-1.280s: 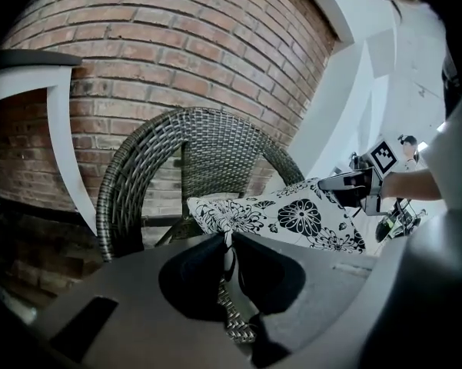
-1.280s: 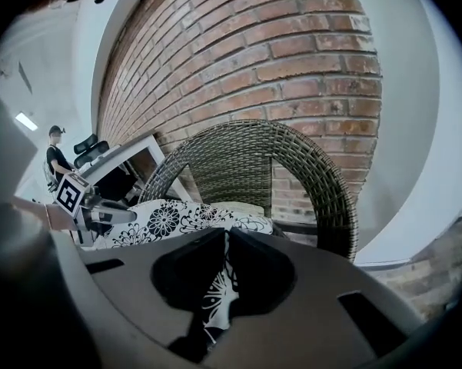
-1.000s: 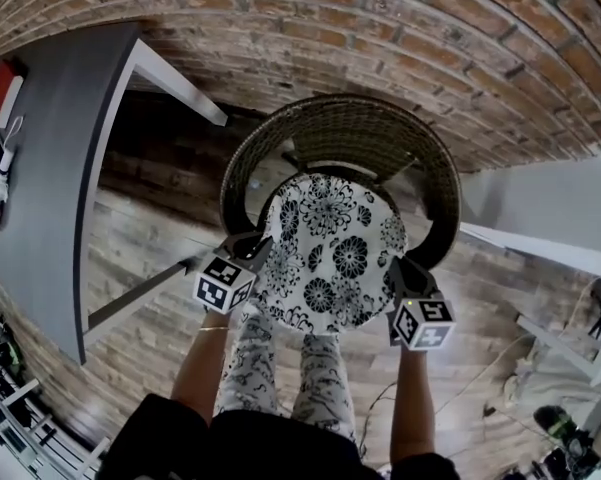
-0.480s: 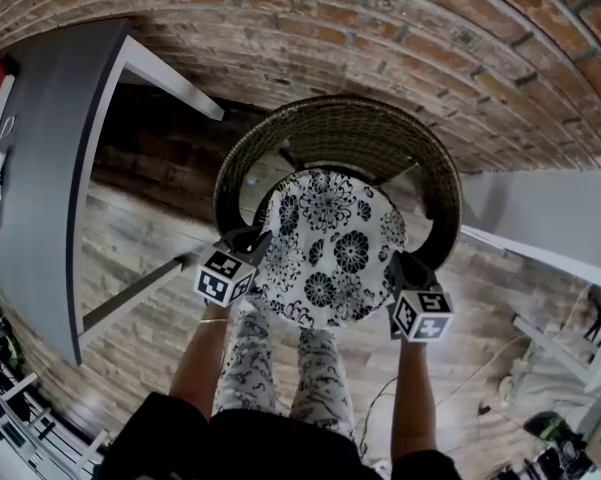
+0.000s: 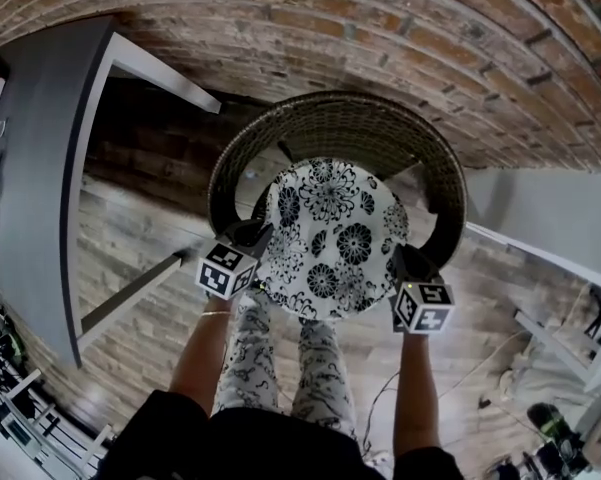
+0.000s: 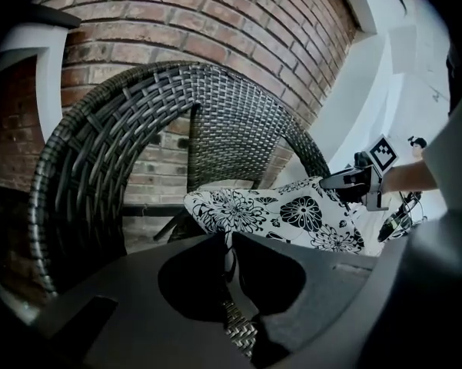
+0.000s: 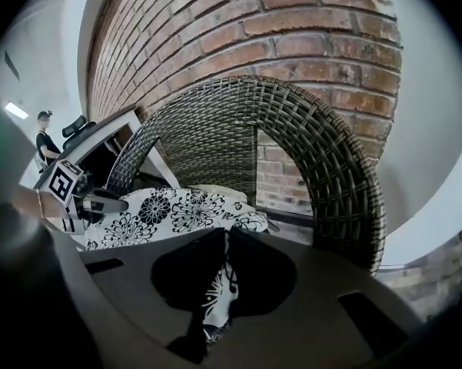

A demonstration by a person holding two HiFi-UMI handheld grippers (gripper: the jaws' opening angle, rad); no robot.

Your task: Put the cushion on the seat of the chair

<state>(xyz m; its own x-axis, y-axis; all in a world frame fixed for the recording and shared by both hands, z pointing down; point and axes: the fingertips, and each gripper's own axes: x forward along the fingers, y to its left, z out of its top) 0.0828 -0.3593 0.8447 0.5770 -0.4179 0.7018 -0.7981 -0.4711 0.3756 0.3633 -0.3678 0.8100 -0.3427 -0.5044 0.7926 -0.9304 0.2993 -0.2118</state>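
Round white cushion with black flower print [image 5: 332, 238] hangs over seat of round dark wicker chair [image 5: 340, 118], not yet down. Left gripper [image 5: 252, 238] and right gripper [image 5: 404, 265] each clenched on opposite hem.

Risk: thin hem slips from pinch, cushion tips, far edge snags wicker back, lands skewed.

Head view gives centring over chair. Gripper views give fabric nipped between jaws and gap under cushion.

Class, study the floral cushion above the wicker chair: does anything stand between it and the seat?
Nothing visible does. The cushion, pinched at opposite edges by the left gripper and right gripper, hangs inside the chair back's curve, above the seat. The pale strip of seat that shows is bare; the cushion hides the rest.
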